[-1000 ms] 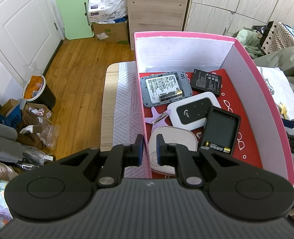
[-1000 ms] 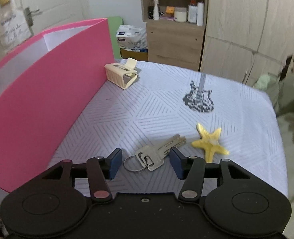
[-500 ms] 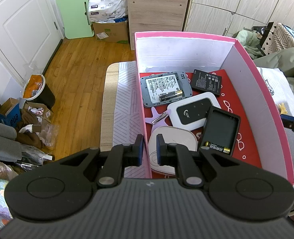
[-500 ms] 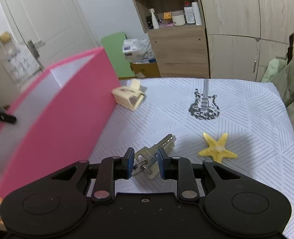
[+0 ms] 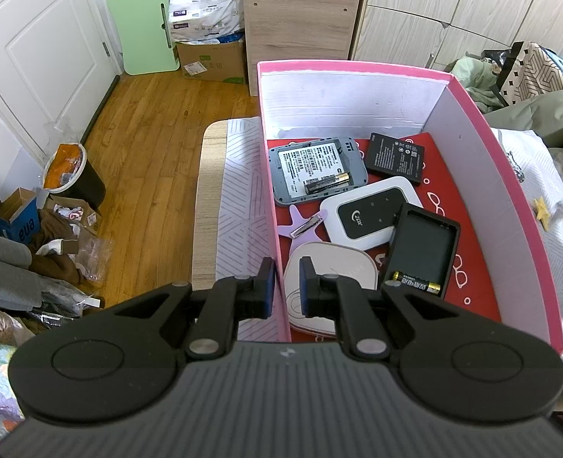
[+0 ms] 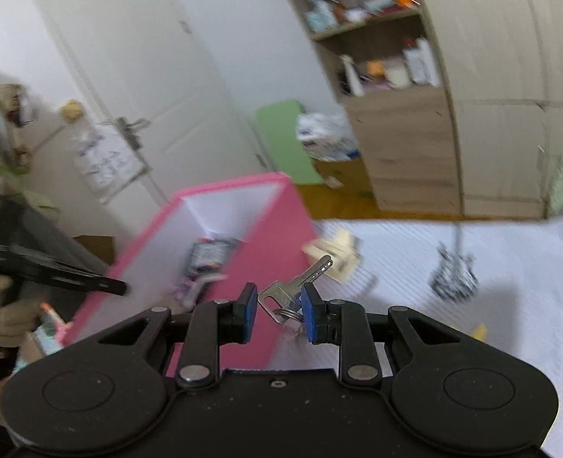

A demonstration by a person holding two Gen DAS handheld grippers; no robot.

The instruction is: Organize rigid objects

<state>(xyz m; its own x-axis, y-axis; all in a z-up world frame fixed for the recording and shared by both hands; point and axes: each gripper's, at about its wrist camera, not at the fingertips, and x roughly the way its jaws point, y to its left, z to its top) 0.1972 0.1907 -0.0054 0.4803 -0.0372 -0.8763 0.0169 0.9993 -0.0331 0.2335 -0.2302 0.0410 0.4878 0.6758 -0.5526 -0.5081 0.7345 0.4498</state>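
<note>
A pink box (image 5: 358,66) stands on the white patterned cloth, and my left gripper (image 5: 283,290) is shut on its left wall. Inside lie a grey router (image 5: 312,171) with a battery, a black battery pack (image 5: 396,158), a white router (image 5: 369,212), a black case (image 5: 426,244) and a purple star (image 5: 304,225). My right gripper (image 6: 277,309) is shut on a bunch of keys (image 6: 293,290), held in the air beside the pink box (image 6: 266,252). The right wrist view is blurred.
A yellow star (image 5: 541,213) lies on the cloth right of the box. A cream clip (image 6: 338,255) sits by the box's far corner, and a guitar print (image 6: 453,271) marks the cloth. A wooden cabinet (image 5: 300,26) and wardrobe stand behind. The floor at left holds clutter.
My right gripper closed on the keys and lifted them off the cloth, tilting upward and rolling. The left gripper and the box have not moved.
</note>
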